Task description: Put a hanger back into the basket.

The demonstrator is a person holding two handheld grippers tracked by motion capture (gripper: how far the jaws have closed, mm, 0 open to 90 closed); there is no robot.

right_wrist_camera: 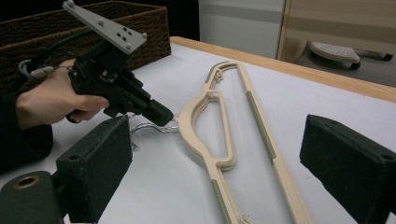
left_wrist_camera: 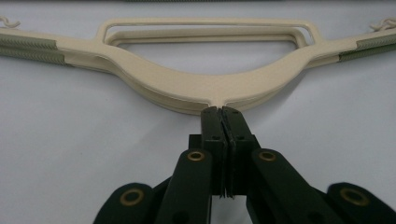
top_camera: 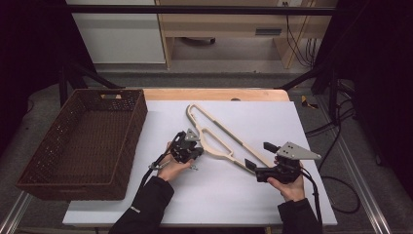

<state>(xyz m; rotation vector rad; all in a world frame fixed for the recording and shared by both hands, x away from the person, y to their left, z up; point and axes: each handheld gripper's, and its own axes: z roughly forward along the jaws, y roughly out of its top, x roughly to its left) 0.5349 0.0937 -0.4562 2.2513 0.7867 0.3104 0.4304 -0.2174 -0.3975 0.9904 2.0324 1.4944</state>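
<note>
The left gripper [top_camera: 191, 144] has its fingers [left_wrist_camera: 223, 122] pressed together on the neck of the cream hangers [top_camera: 219, 139], right where the metal hook [right_wrist_camera: 148, 127] leaves the curved top. Two hangers seem to be stacked, one directly on the other, lying flat on the white worktop [top_camera: 195, 195] to the right of the brown woven basket [top_camera: 29, 183].

To do this step well, the pinch should stay tight and square on the neck, since the grip is narrow and the stack is long; any tilt of the hand would probably let the far arms swing or the two hangers slide apart. A lift would best go slowly and level, with the other hand ready to steady the free end.

The right gripper [top_camera: 260, 161] has its fingers [right_wrist_camera: 100, 165] spread wide, nothing between them. In the right gripper view the near shoulder of the stack lies on the worktop between the two pads, a little ahead of them, touching neither. In the high view its tips sit just beside the lower right end of the hangers, whose other end points toward the far side of the worktop.
</note>
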